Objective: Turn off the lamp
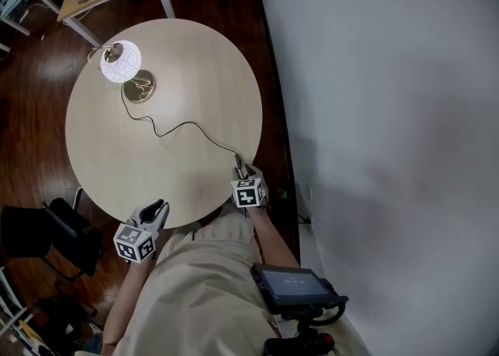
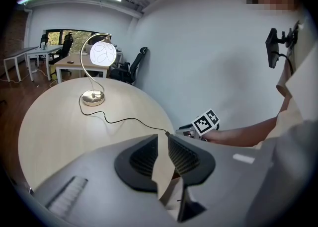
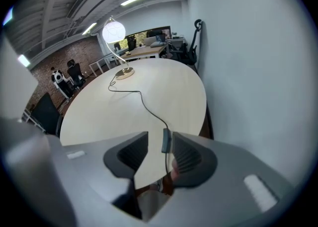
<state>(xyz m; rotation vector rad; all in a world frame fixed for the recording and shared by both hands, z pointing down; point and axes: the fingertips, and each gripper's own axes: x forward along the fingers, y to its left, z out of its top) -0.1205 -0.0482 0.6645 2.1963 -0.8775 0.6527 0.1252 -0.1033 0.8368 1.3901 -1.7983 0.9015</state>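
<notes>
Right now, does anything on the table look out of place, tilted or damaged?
Nothing stands out. The lamp stands upright and lit on the round table. Its cord lies loose across the top to the switch at the near edge, between the open jaws of the right tool.

we carry a grey left hand-held gripper and right hand-held gripper, each with black ribbed pads and a white cube of black square markers. we wear a beige top, with a black screen unit mounted in front.
</notes>
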